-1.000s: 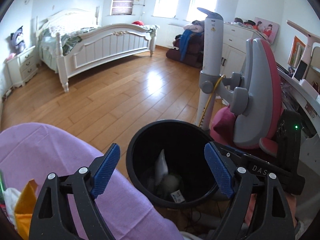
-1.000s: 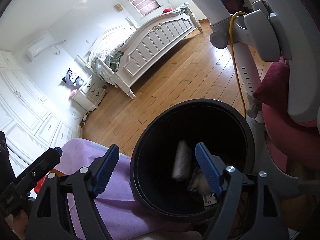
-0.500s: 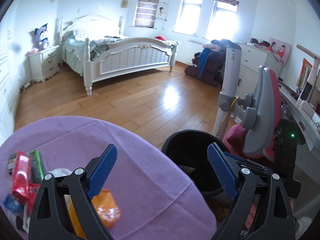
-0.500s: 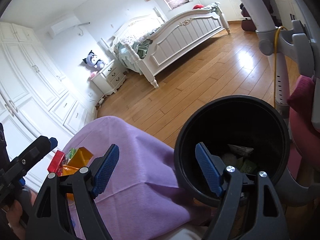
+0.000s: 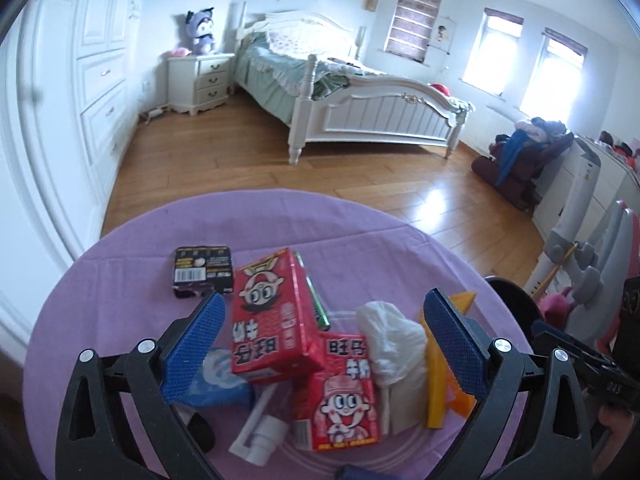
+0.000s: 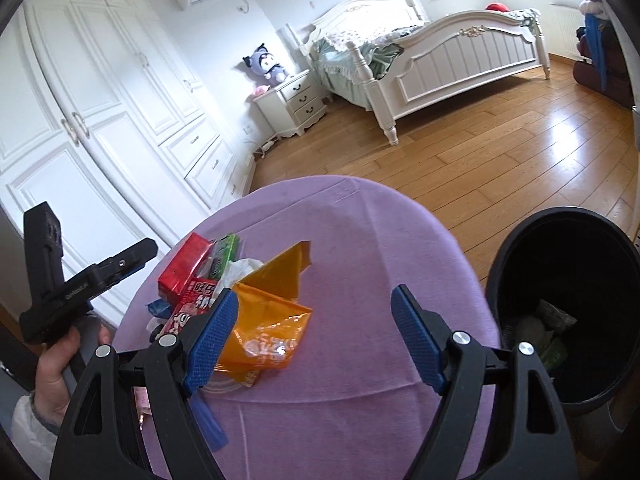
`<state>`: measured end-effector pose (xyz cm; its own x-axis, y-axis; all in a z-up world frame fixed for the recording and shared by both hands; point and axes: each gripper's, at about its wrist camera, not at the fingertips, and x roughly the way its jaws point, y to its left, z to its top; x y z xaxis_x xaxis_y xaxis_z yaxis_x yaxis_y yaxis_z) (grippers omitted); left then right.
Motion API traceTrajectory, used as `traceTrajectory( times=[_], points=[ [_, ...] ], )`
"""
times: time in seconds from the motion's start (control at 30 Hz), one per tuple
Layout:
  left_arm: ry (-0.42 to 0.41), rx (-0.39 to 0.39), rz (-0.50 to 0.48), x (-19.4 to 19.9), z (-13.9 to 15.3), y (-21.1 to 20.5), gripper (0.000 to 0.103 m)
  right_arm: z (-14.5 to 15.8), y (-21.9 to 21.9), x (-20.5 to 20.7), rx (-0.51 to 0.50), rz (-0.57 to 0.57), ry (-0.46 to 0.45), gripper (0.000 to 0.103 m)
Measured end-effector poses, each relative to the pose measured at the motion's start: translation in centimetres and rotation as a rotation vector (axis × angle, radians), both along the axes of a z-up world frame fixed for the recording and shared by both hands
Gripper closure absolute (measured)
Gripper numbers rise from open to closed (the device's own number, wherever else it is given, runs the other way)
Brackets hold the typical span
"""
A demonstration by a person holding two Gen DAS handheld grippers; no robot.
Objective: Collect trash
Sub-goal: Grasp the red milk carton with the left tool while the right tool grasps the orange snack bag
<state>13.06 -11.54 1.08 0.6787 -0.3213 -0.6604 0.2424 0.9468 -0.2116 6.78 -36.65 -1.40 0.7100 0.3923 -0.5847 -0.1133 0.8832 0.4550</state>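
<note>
Both jaws wide, holding nothing; I see red cartons (image 5: 276,316) on the purple desk (image 6: 360,240), bin (image 6: 568,312) beside, bedroom behind.

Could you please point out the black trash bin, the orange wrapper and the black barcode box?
black trash bin (image 6: 520,240): right wrist view, upper rim.
orange wrapper (image 6: 268,332): right wrist view, crinkled middle.
black barcode box (image 5: 203,268): left wrist view, top face.

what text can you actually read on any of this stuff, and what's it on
"旺仔": large white characters on the lower red carton; the pair beside them looks like "牛奶".
The same white characters appear on the upper red carton, seen upside down.
Black box: a barcode and white print, too small to read.
Orange wrapper: white print, too blurred to read.
</note>
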Motion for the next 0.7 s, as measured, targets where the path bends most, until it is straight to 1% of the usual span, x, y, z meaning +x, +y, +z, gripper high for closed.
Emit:
traceTrajectory(
  times=[0.03,0.13,0.2,0.23,0.27,0.3,0.33,0.4,0.43,0.5,0.53,0.6,0.7],
  points=[
    [0.012,-0.007,0.000,0.3,-0.3,0.5,0.005,-0.1,0.8,0.2,-0.012,0.025,0.006,0.016],
    [0.066,-0.035,0.000,1.4,-1.4,1.3,0.005,-0.2,3.3,0.6,-0.075,0.082,0.015,0.016],
    [0.096,-0.049,0.010,2.1,-2.3,1.7,0.005,-0.6,4.5,0.9,-0.107,0.110,0.042,0.017],
    [0.107,-0.055,0.013,2.3,-2.6,2.0,0.005,-0.9,4.9,1.0,-0.121,0.108,0.057,0.018],
    [0.117,-0.059,0.016,2.5,-3.1,1.7,0.006,-1.3,5.0,1.3,-0.134,0.108,0.078,0.025],
    [0.127,-0.062,0.013,2.7,-3.4,1.9,0.008,-1.7,5.1,1.3,-0.143,0.108,0.097,0.034],
    [0.135,-0.065,0.007,2.8,-3.8,1.9,0.010,-2.0,5.2,1.4,-0.148,0.106,0.113,0.039],
    [0.154,-0.082,0.000,3.4,-4.5,2.2,0.021,-2.5,5.3,1.3,-0.157,0.108,0.121,0.049],
    [0.165,-0.097,-0.003,3.7,-4.8,2.3,0.026,-2.4,5.3,1.2,-0.163,0.105,0.115,0.049],
    [0.183,-0.131,-0.011,4.0,-5.3,2.7,0.045,-2.3,5.4,1.2,-0.180,0.096,0.106,0.052],
    [0.186,-0.146,-0.012,4.0,-5.4,2.8,0.050,-2.2,5.2,1.1,-0.176,0.094,0.102,0.054],
    [0.172,-0.140,-0.005,3.7,-5.6,2.8,0.051,-2.1,5.0,0.9,-0.176,0.085,0.097,0.059],
    [0.144,-0.136,-0.007,3.2,-5.2,2.6,0.052,-2.0,4.6,0.8,-0.154,0.072,0.084,0.062]
  ],
)
